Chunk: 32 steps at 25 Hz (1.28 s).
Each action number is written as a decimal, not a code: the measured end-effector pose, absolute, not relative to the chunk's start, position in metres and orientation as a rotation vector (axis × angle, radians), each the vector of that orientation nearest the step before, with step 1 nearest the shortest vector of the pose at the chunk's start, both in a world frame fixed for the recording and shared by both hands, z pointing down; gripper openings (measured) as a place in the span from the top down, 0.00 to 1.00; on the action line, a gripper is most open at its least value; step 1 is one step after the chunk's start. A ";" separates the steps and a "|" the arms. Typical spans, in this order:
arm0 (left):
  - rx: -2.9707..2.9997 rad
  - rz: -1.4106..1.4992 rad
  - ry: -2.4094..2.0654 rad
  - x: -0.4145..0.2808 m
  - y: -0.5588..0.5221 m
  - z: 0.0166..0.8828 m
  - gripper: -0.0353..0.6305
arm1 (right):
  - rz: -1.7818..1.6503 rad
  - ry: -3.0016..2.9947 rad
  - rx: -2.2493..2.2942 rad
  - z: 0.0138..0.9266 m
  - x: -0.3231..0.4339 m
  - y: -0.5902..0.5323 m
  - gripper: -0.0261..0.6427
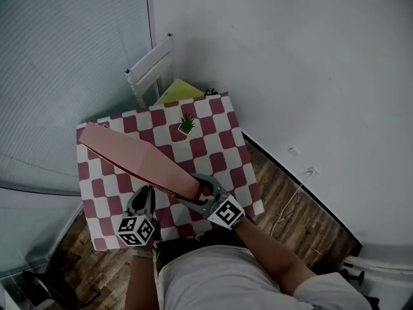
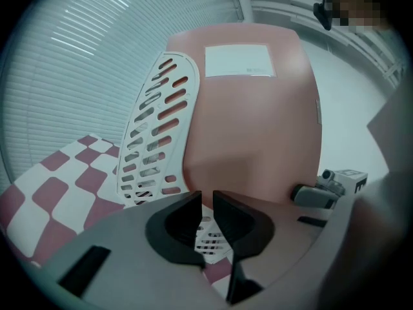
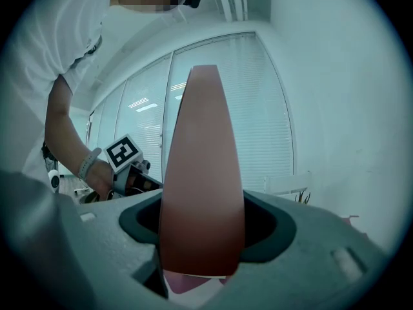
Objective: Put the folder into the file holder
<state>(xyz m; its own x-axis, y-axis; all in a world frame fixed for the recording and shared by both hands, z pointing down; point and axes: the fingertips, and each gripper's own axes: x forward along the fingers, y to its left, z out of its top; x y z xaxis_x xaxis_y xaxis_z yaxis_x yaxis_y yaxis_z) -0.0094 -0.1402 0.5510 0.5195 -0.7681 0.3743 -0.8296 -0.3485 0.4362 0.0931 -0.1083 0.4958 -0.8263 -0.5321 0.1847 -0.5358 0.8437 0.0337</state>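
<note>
Your left gripper (image 2: 206, 199) is clenched right down. Only a thin slit is left between the pads, and the low mesh edge of the white file holder (image 2: 155, 128) sits in that slit, so you're pinching the holder. Its tall slotted side wall rises just ahead of those jaws, a bit to their left.

Your right gripper (image 1: 205, 187) is grasping the pink folder (image 1: 135, 157) by its near end. The jaws stand wide and the folder fills the gap between them edge-on. From that grip it runs straight out ahead of the gripper, slanting over the checkered table (image 1: 222, 147).

Seen from the left gripper, the folder is directly in front and slightly right, with its face toward you and a white label (image 2: 239, 61) near the top. It's pressed close against the holder's side wall. Can't tell if the bottom edge is actually inside the holder, because the gripper body covers that part.

Further out past both grippers there's a little potted plant (image 1: 187, 123) on the table, well clear of the folder, and a white chair (image 1: 151, 66) beyond the far edge.
</note>
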 end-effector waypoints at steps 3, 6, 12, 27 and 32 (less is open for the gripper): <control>2.159 0.140 -1.300 -0.011 -0.129 0.555 0.87 | 0.135 -2.872 0.895 0.497 0.089 -0.111 0.52; 2.147 0.144 -1.306 -0.013 -0.118 0.557 0.87 | 0.145 -2.839 0.891 0.497 0.089 -0.110 0.51; 2.131 0.142 -1.320 -0.015 -0.103 0.558 0.87 | 0.106 -2.840 0.895 0.469 0.087 -0.110 0.50; 2.097 0.102 -1.400 -0.030 -0.073 0.544 0.87 | -0.019 -2.886 0.868 0.357 0.052 -0.135 0.50; 2.076 0.093 -1.431 -0.042 -0.062 0.542 0.87 | -0.031 -2.867 0.854 0.344 0.038 -0.144 0.49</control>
